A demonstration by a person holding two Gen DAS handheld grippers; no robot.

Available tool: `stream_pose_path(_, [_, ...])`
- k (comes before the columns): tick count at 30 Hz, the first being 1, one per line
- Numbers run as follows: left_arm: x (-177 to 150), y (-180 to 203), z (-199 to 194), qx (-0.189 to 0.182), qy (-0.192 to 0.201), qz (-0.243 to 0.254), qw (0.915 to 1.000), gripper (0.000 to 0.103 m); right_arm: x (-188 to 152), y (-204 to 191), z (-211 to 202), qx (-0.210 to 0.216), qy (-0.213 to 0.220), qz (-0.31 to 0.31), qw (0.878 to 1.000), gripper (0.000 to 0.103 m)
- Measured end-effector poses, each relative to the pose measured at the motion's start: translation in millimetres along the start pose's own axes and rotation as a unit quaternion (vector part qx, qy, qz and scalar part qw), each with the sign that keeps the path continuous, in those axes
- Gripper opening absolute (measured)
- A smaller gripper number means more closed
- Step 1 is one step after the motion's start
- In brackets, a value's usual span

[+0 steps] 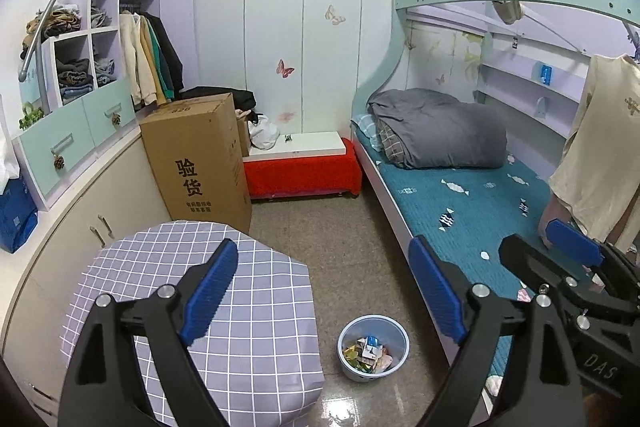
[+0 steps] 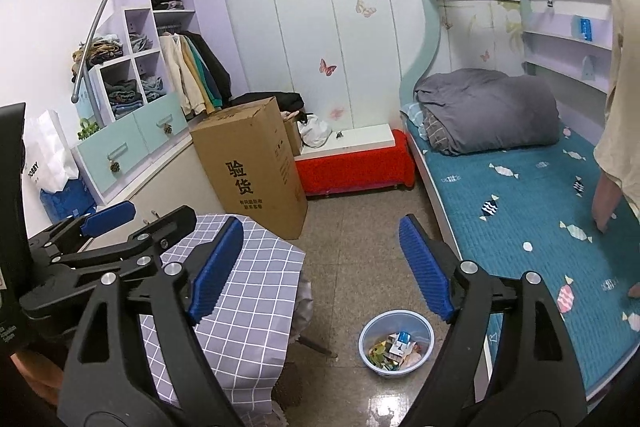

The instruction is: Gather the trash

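The trash bin point(image 1: 373, 347) stands upright on the tiled floor point(image 1: 360, 247), mouth facing up, round with no long axis to speak of, between the checked counter and the bed. Inside it you see crumpled wrappers point(image 1: 370, 353) and a small white-and-blue carton, its print too small to read.

Going from the left: a blue pack point(image 1: 14, 215) sits at the wall beside the low cabinet, and in the right wrist view a white paper bag point(image 2: 46, 151) above it shows the letters "OBBY". Next come the shelf unit point(image 1: 100, 39) with folded clothes and hanging jackets, then a tall cardboard box point(image 1: 200, 163) standing on end, printed with "验货" in large black characters; the smaller line beneath is not legible. In front of it is the counter point(image 1: 224, 307) under its grey grid cloth. Further right, a red bench point(image 1: 304, 173) with a white top stands against the butterfly-stickered wall.

Your left gripper point(image 1: 326, 295) has its jaws spread wide and released, nothing between them. Your right gripper point(image 2: 322, 267) is the same: jaws apart, empty, the bin below and between the pads. Its body reads "DAS" in the left wrist view.

On the right, the bed point(image 1: 480, 211) has a teal candy-print cover and a rolled grey quilt point(image 1: 440, 127).
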State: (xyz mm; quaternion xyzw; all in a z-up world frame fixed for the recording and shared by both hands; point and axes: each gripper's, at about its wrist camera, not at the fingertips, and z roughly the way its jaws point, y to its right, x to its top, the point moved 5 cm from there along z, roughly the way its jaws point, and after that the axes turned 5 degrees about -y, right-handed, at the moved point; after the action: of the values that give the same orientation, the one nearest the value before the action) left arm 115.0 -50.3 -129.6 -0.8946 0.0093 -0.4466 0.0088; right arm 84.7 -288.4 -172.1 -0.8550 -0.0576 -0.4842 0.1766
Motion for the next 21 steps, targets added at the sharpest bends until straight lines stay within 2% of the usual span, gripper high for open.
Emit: stream_pose_path(21, [3.7,4.3,-0.8,0.0,-0.002,0.006,1.0,0.087,-1.2,-6.9,-8.7,-0.011,0.006,0.001,1.0,0.08])
